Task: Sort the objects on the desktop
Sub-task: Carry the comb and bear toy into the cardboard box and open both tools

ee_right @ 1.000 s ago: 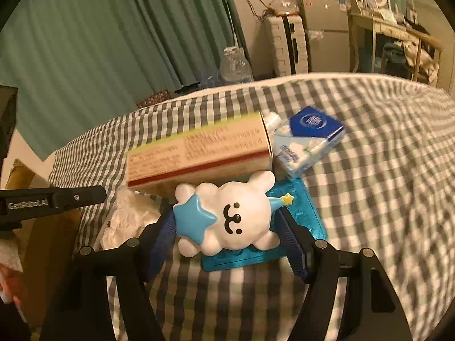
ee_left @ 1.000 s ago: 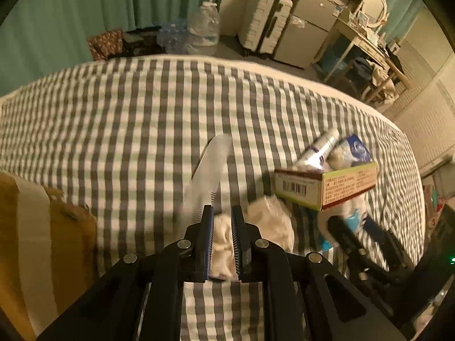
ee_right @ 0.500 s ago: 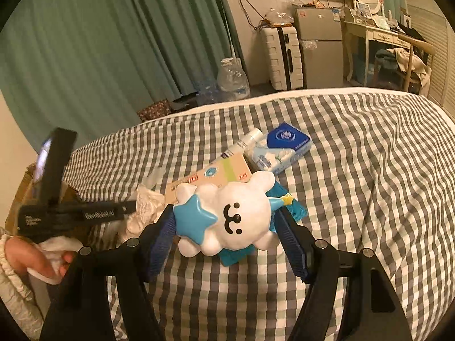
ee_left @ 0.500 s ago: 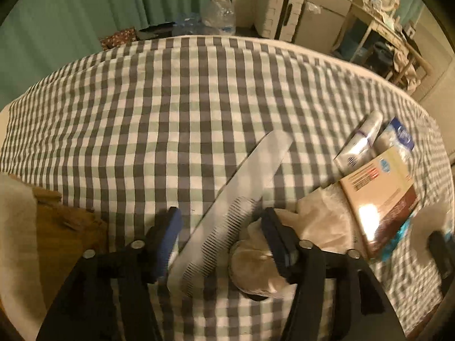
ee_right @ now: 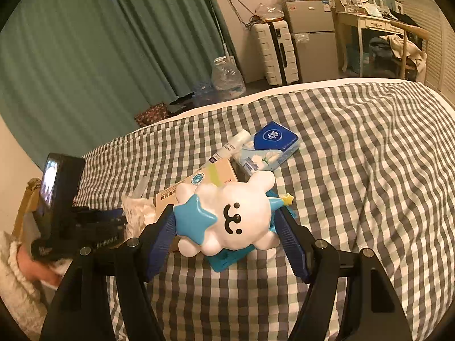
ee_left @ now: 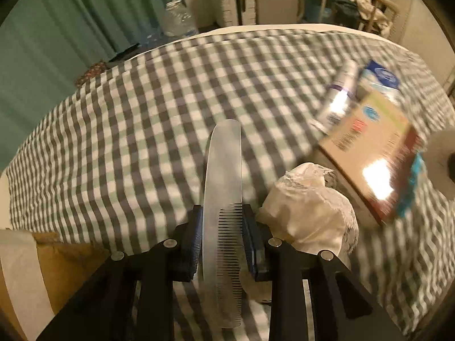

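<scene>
On the checked bed, the left tongs, which were standing wide around the comb half a second ago, are now closing on it, pads at its edges. That is making the comb ready to lift toward the cardboard box at the left. The right tongs are still pinching the cloud toy above the bed, awaiting sorting.

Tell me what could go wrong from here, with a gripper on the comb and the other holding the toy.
The left gripper is closing near one end of the long comb; lifted, it may pivot or slip. The crumpled tissue beside the right pad could get snagged. The right gripper holds the rounded toy, which might squirt out.
</scene>
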{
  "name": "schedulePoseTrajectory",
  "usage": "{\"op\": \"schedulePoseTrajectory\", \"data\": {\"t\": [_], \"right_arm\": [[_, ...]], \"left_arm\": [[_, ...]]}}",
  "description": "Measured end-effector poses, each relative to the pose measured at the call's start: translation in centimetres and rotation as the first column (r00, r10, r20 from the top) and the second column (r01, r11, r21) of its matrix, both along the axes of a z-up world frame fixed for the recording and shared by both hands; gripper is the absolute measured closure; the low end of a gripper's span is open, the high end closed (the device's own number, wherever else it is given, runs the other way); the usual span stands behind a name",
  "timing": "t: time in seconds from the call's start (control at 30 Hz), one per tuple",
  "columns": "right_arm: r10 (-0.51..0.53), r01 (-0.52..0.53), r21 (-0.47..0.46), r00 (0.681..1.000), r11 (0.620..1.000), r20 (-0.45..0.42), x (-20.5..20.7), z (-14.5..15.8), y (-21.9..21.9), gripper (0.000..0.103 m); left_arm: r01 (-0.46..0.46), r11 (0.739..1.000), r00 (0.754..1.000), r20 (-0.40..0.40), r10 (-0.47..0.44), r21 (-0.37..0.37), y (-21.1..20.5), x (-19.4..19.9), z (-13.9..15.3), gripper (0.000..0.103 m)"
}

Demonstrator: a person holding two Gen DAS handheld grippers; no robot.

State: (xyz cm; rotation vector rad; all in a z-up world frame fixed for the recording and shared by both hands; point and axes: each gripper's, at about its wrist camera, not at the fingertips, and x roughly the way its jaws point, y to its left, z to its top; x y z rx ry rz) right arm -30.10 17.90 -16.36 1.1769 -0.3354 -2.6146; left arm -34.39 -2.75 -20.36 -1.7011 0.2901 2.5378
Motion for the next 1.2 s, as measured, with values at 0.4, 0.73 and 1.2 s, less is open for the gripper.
{"op": "schedulePoseTrajectory", "data": {"t": [0.4, 0.73, 1.2], "right_arm": [[-0.011, 0.011, 0.037, 1.0, 0.999, 0.017, 8.0, 1.5, 2.1, 0.034], [0.009, -0.01, -0.018, 0.999, 1.0, -0.034, 15.1, 5.8, 1.0, 0.034], [0.218, -0.22, 0.011, 0.961, 0.975, -0.171, 19.8, 15.2, -12.2, 0.034]], "left_arm": [[-0.103, 0.984, 0.993, -0.046, 0.111, 0.146, -2.2, 7.1, 5.6, 0.077], [-0.053, 0.967, 0.982, -0.164, 0.095, 0.248, -2.9, 14.5, 14.4, 0.077], [-0.082, 0.966, 0.936, -0.315, 0.16, 0.247, -13.7, 22.6, 23.1, 0.077]]}}
